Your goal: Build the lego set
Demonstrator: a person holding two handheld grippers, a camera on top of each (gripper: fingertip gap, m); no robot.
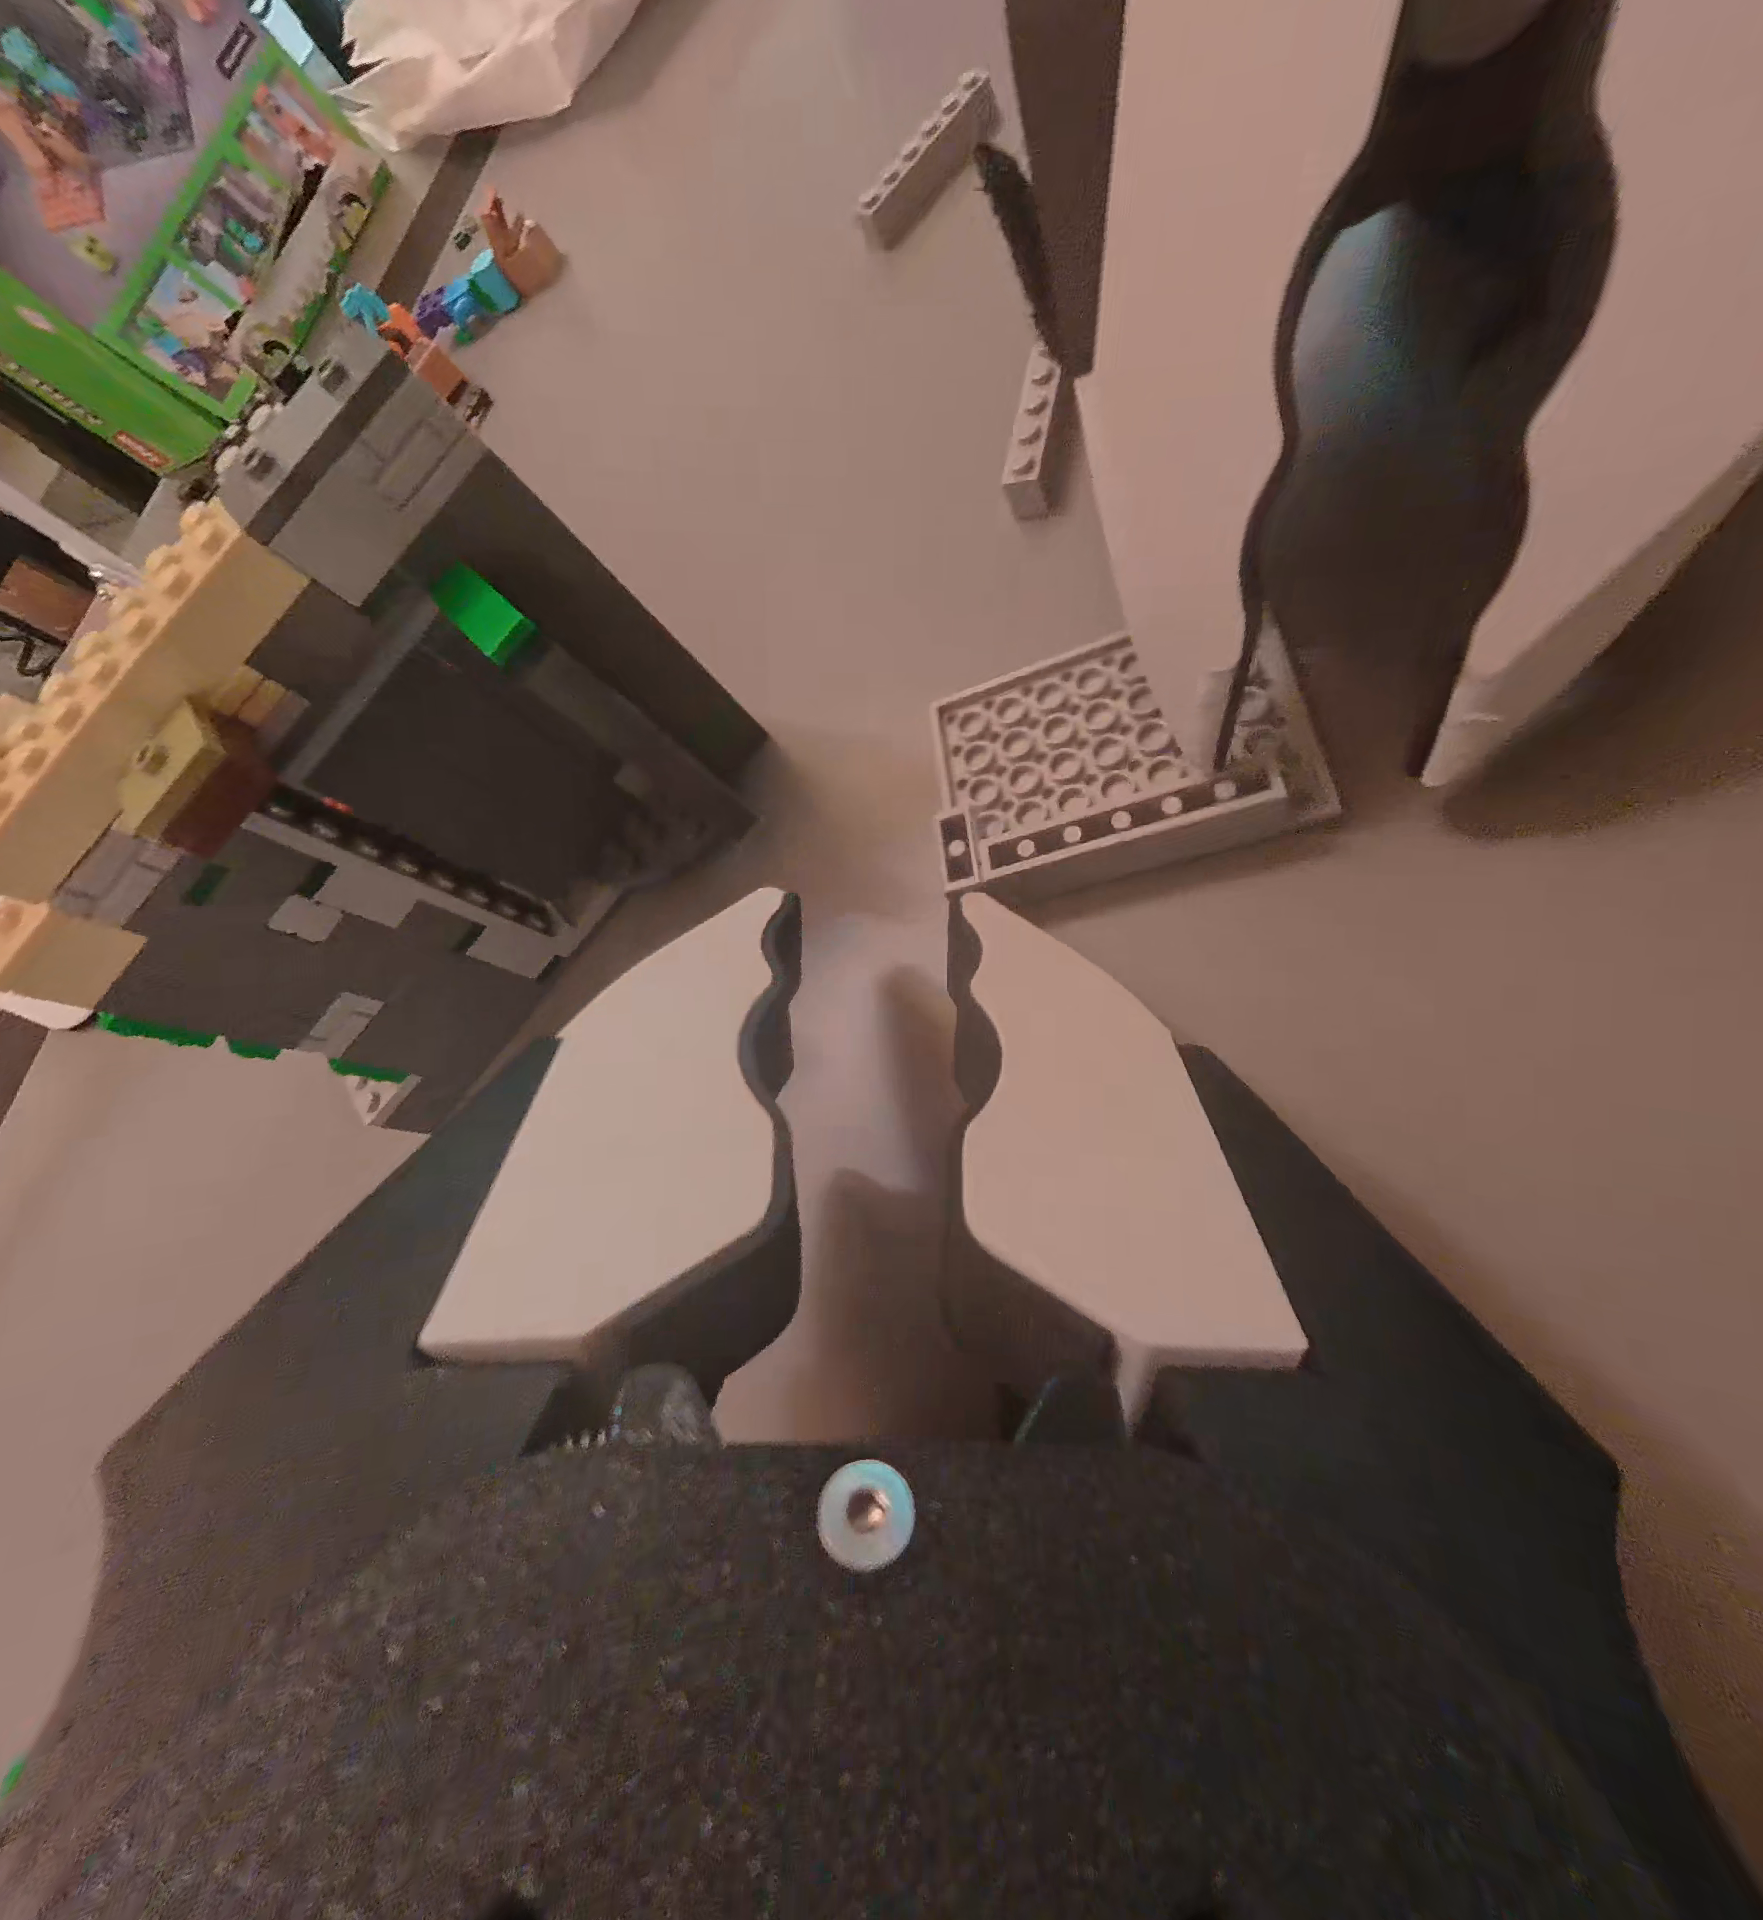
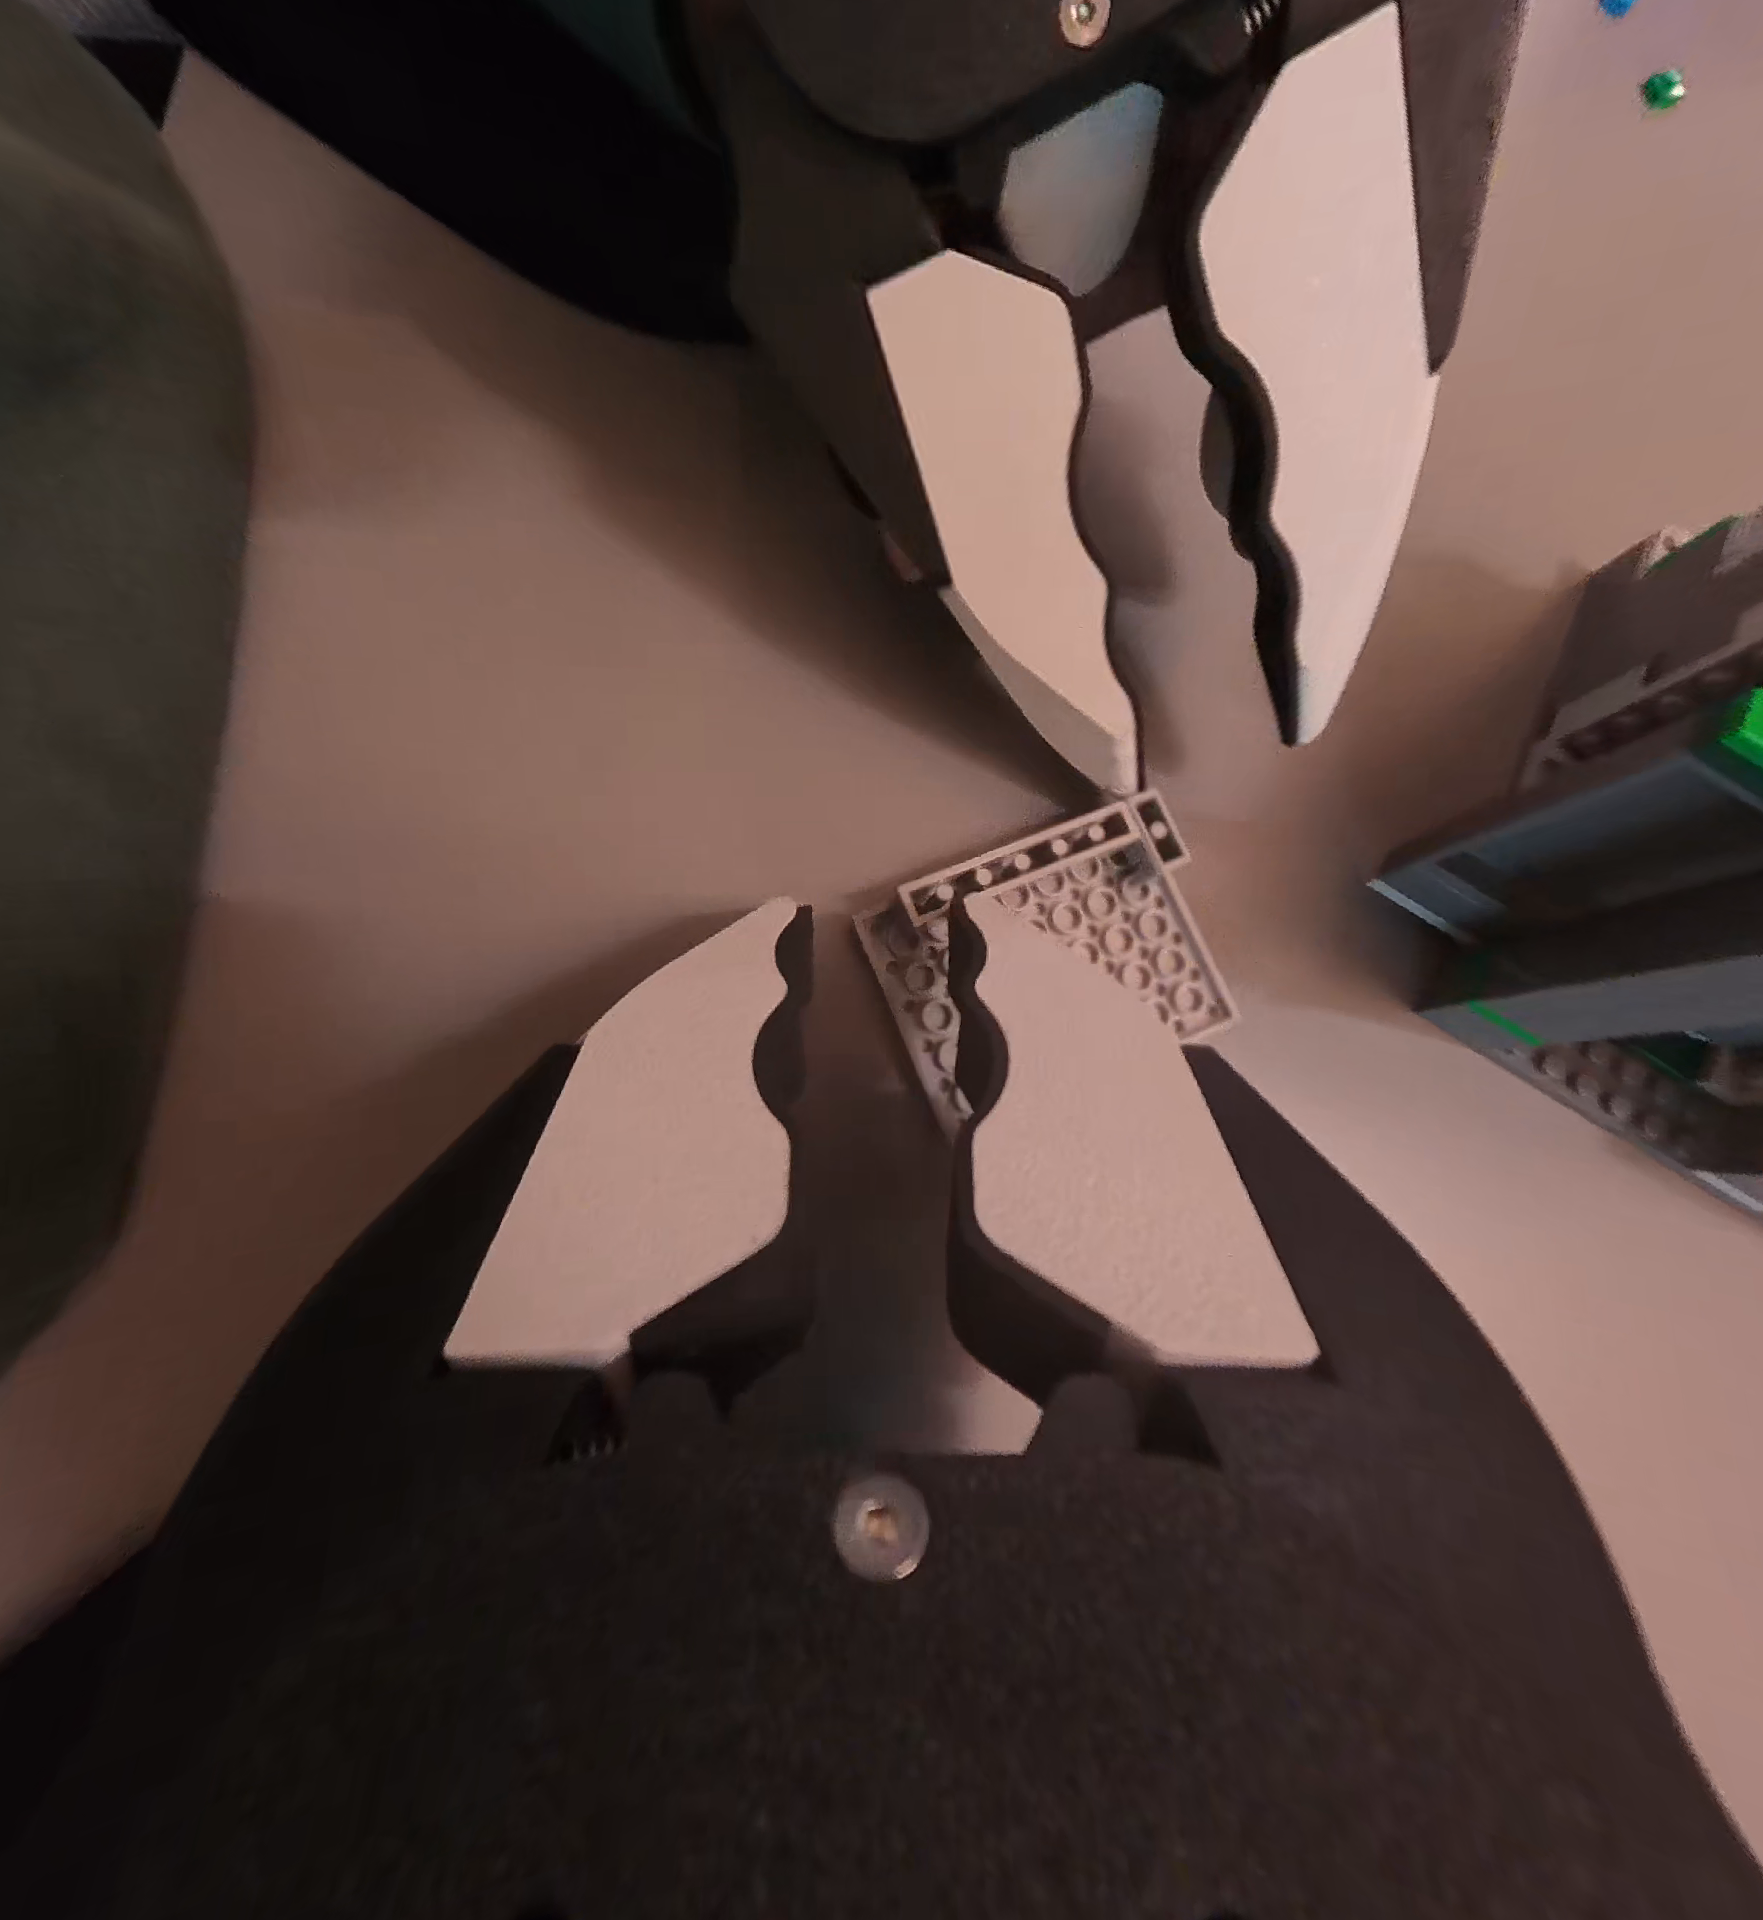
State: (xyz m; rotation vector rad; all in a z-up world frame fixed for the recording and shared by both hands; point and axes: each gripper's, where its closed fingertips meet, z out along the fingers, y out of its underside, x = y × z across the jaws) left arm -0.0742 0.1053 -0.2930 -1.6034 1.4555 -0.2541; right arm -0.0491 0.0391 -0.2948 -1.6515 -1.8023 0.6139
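Pale tabletop (image 1: pixel 752 416) with brick stuff all over. Grey plate (image 1: pixel 1064 748) lies studs-down in the middle, grey bricks stuck along one edge. Left gripper (image 1: pixel 869 914) sits just short of the plate's corner, jaws narrowly apart, nothing between them. Right gripper (image 2: pixel 882 925) is over the opposite side, one finger (image 2: pixel 970 997) covering part of the plate, narrow gap too; can't tell if it touches. Big dark build (image 1: pixel 389 779) sits nearby, set box (image 1: pixel 77 260) behind it.
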